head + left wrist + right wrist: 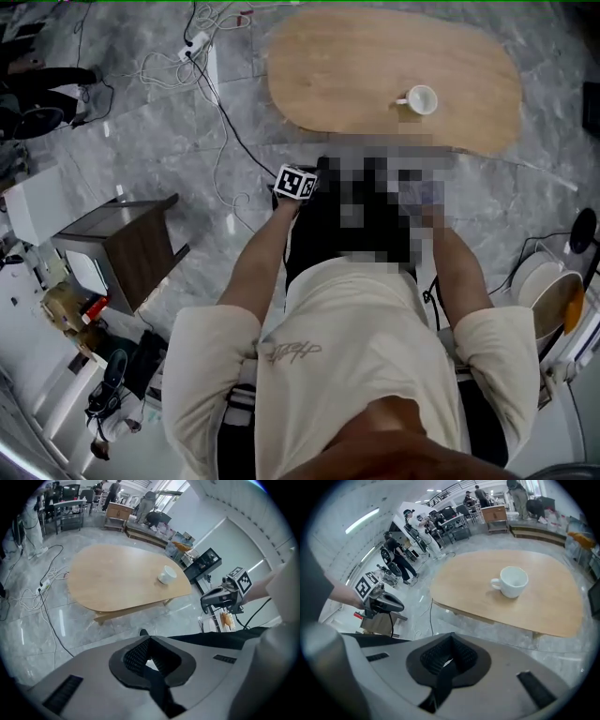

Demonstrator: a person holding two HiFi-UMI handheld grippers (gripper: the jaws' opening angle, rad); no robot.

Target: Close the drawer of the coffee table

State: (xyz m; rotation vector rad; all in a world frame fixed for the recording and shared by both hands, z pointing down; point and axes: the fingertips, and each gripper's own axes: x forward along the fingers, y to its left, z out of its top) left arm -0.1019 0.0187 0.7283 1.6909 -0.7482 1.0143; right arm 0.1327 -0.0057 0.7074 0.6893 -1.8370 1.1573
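Nearest to the head camera is the person's cream T-shirt [356, 375]. It has a small cursive print on the chest, too small to read. Both bare forearms reach forward and down from it.

The left tongs [149, 639] are closed: the ribbed black pads meet at the tip and nothing is between them. The right tongs [450, 638] are closed in the same way and are also empty. Each carries a marker cube [297, 183] with black and white squares, a coded pattern and not letters. The two tongs are held side by side above the grey marble floor [234, 141], just in front of the person and near the edge of the bench, not touching it.

The low oval wooden bench [347, 66] stands straight ahead. Under the top only a light wooden frame can be seen, and the drawer cannot be made out in any view. A white cup [421, 99] stands upright on the top, on the person's right side, with its handle pointing left.

To the left of the bench, white and black cables [202, 66] lie in loops on the floor. A small dark wooden side table [131, 246] stands well apart on the left. Far behind, both gripper views show desks and standing people.
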